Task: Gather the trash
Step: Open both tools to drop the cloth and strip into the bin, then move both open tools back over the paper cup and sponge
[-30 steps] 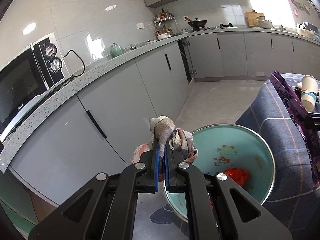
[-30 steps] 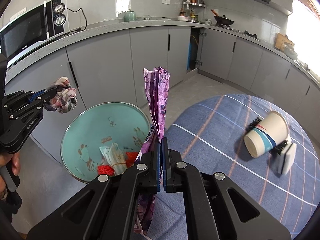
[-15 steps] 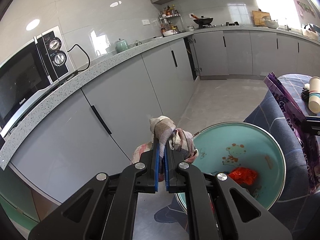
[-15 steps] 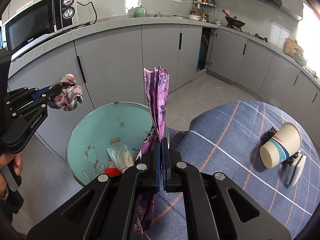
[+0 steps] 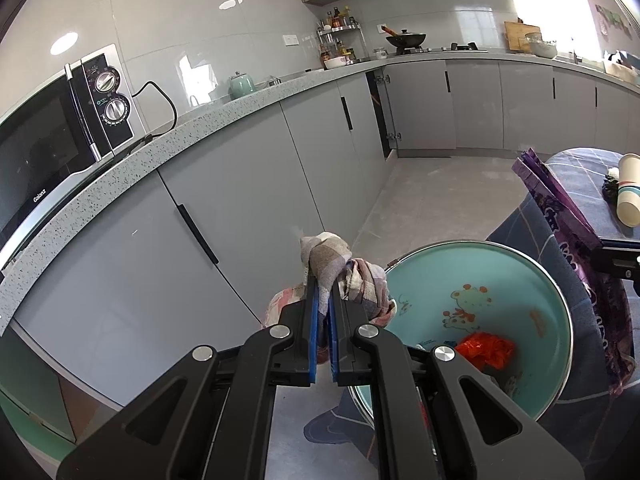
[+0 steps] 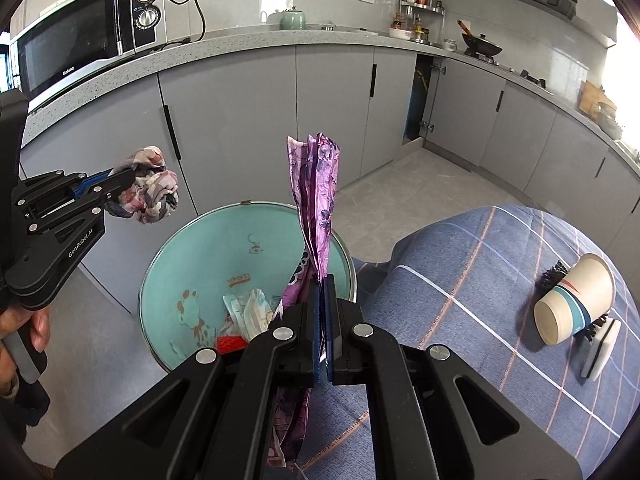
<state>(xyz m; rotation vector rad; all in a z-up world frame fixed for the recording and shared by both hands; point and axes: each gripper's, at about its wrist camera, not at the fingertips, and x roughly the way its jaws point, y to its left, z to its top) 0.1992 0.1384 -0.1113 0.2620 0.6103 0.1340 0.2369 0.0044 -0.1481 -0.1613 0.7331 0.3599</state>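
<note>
A round teal bin [image 5: 556, 312] [image 6: 160, 280] with a cartoon giraffe inside stands on the floor beside the table; red and white wrappers [image 6: 248, 316] lie at its bottom. My left gripper [image 5: 325, 284] [image 6: 120, 180] is shut on a crumpled checked cloth [image 5: 352, 272] [image 6: 150, 188], held in the air just left of the bin's rim. My right gripper [image 6: 324, 284] is shut on a flat purple snack wrapper [image 6: 316, 184] [image 5: 560, 208] that stands upright over the bin's right edge.
A blue plaid tablecloth [image 6: 480, 280] covers the table at right, with a tipped paper cup [image 6: 576, 300] and a brush [image 6: 600, 340] on it. Grey cabinets [image 5: 260, 184] and a counter with a microwave [image 5: 60, 128] run behind the bin. A person's hand [image 6: 24, 324] grips the left tool.
The right gripper with the purple wrapper has drifted slightly toward the bin. The left gripper and its cloth have stayed near the bin's rim.
</note>
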